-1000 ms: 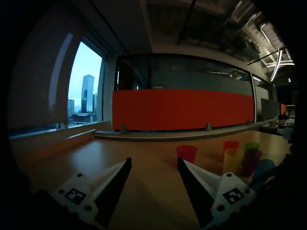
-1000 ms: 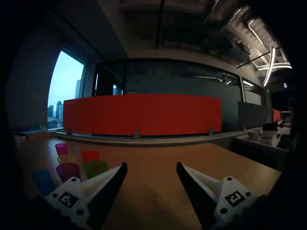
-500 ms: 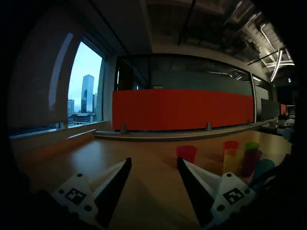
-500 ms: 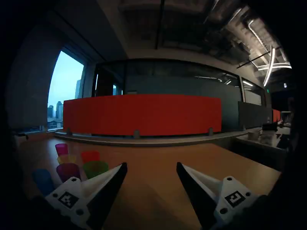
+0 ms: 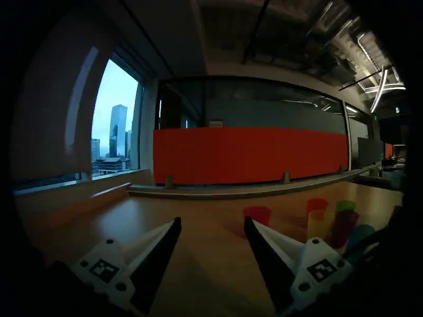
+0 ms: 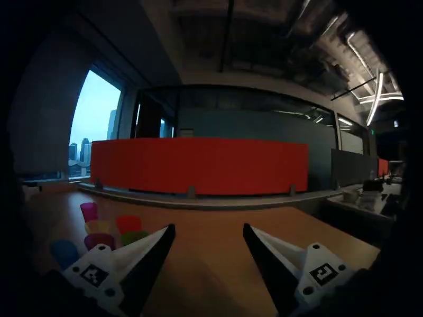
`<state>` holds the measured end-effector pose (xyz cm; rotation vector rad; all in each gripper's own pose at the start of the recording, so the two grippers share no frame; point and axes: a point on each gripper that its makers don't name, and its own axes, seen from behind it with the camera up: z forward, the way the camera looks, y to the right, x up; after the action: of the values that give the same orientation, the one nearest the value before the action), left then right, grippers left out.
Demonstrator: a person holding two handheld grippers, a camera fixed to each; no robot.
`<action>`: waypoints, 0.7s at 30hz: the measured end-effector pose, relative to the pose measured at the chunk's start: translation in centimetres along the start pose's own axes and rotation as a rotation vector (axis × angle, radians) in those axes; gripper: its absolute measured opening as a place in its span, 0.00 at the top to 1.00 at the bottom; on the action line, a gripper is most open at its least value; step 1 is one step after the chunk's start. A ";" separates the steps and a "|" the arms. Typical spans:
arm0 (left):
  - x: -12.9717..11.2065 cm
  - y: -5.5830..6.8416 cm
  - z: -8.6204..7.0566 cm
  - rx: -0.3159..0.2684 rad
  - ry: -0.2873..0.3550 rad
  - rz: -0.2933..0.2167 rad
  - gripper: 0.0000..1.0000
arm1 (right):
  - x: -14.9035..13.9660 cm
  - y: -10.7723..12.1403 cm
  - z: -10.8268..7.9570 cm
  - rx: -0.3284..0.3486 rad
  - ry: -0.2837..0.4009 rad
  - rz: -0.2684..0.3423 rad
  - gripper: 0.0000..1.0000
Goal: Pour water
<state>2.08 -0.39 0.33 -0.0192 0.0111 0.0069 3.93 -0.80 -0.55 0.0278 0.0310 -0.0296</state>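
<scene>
Left gripper view: the left gripper (image 5: pixel 211 222) hangs over the wooden table (image 5: pixel 211 206), jaws wide apart with nothing between them. The cluster of coloured translucent plastic cups (image 5: pixel 319 224) stands on the near side of the long red partition screen (image 5: pixel 248 155), below its right end. Right gripper view: the right gripper (image 6: pixel 209 228) gapes empty too, and the cups (image 6: pixel 128 223) sit below the screen's left end.
</scene>
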 end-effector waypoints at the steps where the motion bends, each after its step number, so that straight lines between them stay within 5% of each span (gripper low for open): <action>1: 0.5 -0.1 0.0 -0.001 -0.001 0.002 0.12 | 0.5 -0.1 0.0 0.004 0.003 0.001 0.01; 21: 10.3 1.7 0.5 -0.083 0.011 0.026 0.12 | 8.1 -0.8 0.6 0.057 -0.056 0.015 0.01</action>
<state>12.36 1.43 0.66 -0.1024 0.0224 0.0329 11.99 -1.90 -0.20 0.0844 -0.0266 -0.0162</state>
